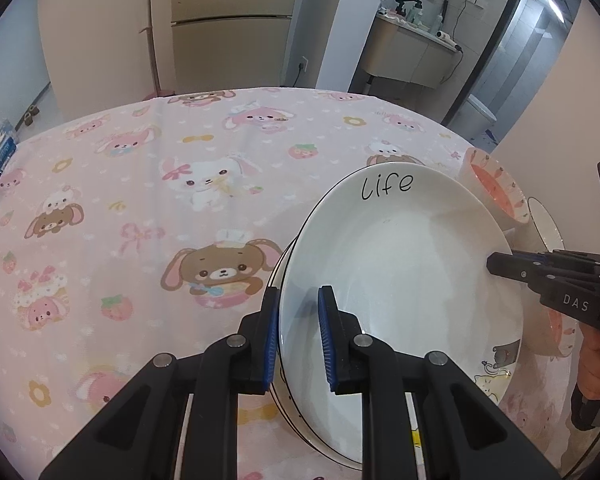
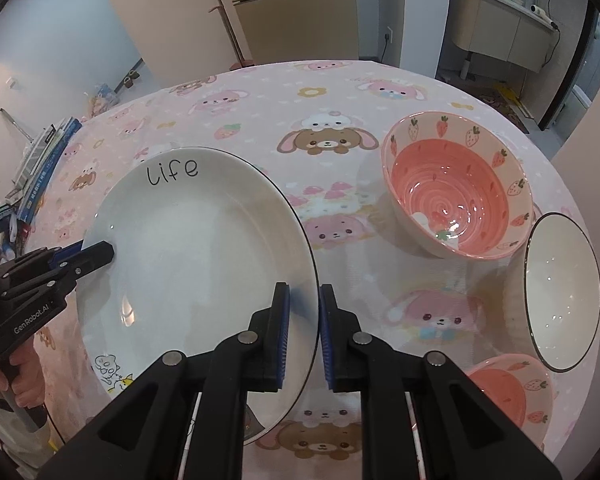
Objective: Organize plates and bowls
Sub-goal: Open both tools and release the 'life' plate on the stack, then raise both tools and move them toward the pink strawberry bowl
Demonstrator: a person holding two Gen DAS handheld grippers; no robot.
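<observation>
A round white ceramic plate lettered "life" (image 1: 400, 264) is clamped at its near rim by the left gripper (image 1: 298, 340) and at its far edge by the right gripper (image 1: 496, 266), above a second black-rimmed plate (image 1: 278, 280) on the pink cartoon-animal tablecloth (image 1: 140, 200).

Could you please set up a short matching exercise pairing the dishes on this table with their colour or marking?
Things:
1. large plate
2. strawberry bowl
3. plain bowl
4. tablecloth

Descriptions:
A. white inside with a thin dark rim line, no pattern
B. pink with cartoon rabbits and bears
C. white with the word "life" written near its far edge
D. coral-pink swirl inside, strawberries on the inner wall

Pairs: 1-C, 2-D, 3-A, 4-B.

The large plate is gripped at opposite edges by the left hand-held gripper and the right hand-held gripper.
</observation>
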